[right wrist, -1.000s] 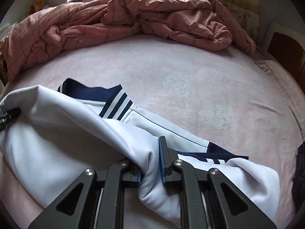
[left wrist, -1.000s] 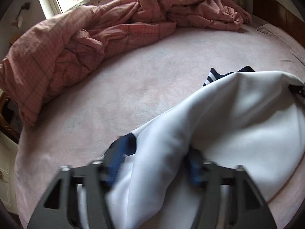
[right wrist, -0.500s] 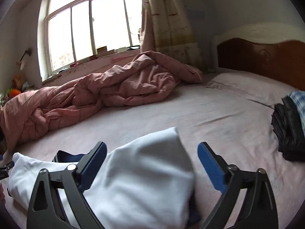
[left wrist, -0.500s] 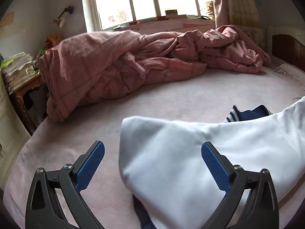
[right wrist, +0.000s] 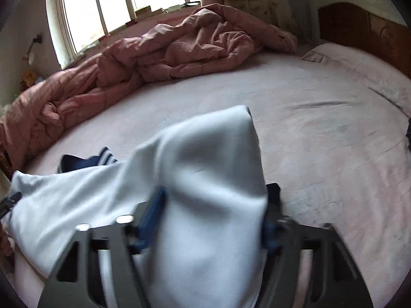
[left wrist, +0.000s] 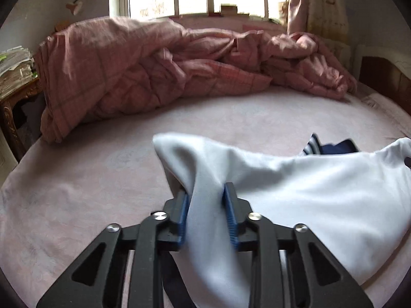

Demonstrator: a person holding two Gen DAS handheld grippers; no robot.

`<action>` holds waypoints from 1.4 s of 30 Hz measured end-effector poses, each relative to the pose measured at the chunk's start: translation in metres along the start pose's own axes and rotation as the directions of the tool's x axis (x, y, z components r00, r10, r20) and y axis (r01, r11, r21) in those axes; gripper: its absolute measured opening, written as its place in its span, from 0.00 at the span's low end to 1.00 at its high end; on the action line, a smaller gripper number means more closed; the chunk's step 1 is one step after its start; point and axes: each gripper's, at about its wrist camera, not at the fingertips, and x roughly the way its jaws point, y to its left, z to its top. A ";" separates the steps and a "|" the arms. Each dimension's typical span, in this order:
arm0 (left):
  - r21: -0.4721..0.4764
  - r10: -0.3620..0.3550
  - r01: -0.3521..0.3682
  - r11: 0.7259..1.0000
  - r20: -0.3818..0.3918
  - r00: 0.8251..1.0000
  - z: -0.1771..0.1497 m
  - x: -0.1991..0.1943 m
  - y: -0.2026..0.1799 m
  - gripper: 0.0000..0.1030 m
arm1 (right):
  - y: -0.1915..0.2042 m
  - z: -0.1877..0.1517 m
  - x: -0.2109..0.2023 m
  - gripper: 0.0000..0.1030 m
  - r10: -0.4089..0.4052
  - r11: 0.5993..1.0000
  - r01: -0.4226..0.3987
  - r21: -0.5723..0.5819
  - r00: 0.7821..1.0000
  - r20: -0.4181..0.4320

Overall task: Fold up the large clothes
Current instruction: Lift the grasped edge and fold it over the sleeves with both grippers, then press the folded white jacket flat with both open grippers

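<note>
Since half a second ago, the left gripper (left wrist: 205, 192) has pinched the white garment (left wrist: 321, 192); the right gripper (right wrist: 213, 210), blurred, cannot be judged. Navy-trimmed, it stretches between them, below the quilt (left wrist: 154, 64).

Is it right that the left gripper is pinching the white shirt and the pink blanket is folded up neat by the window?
Not quite. The left gripper does pinch the white shirt, but the pink blanket isn't folded neat: it lies crumpled in a heap along the far side of the bed by the window. The left wrist view shows it.
</note>
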 end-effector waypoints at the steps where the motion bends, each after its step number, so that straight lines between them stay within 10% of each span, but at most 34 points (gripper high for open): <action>1: -0.014 -0.012 0.012 1.000 0.029 1.000 0.003 -0.005 0.002 0.21 | 0.004 0.000 -0.010 0.31 0.005 1.000 -0.003 -0.023 0.998 0.057; 6: -0.130 -0.024 0.044 0.991 0.148 0.989 0.022 -0.026 0.015 0.20 | 0.031 0.010 -0.055 0.25 -0.044 0.997 0.059 -0.041 0.954 0.298; 10: -0.113 0.048 -0.046 0.993 0.019 0.999 0.021 0.019 0.009 0.22 | 0.030 0.016 -0.009 0.27 -0.140 0.988 0.147 -0.040 0.980 0.141; 13: -0.076 0.104 -0.107 0.991 -0.046 0.994 0.013 0.038 0.004 0.36 | 0.019 0.009 0.027 0.36 -0.198 0.980 0.198 -0.027 0.980 -0.015; 22: -0.052 0.147 -0.142 0.989 0.104 0.984 0.007 -0.007 -0.002 0.93 | -0.001 0.008 -0.024 0.78 -0.202 0.977 0.190 0.100 0.971 0.128; 31: -0.078 -0.105 0.133 0.988 0.292 0.951 0.013 -0.077 -0.046 1.00 | 0.054 0.002 -0.058 0.86 -0.134 0.989 0.146 -0.039 0.965 0.225; 35: -0.144 0.076 -0.029 0.989 0.334 0.939 -0.005 -0.073 -0.069 1.00 | 0.089 -0.002 -0.065 0.87 -0.059 0.989 0.093 -0.119 0.964 0.259; 40: -0.052 0.003 0.012 0.999 0.292 0.957 -0.011 -0.053 -0.081 1.00 | 0.124 -0.022 -0.071 0.88 -0.068 0.972 0.147 -0.184 0.923 0.378; 42: -0.052 0.014 0.001 0.999 0.281 0.960 -0.012 -0.050 -0.082 1.00 | 0.132 -0.027 -0.064 0.88 -0.042 0.962 0.130 -0.240 0.940 0.339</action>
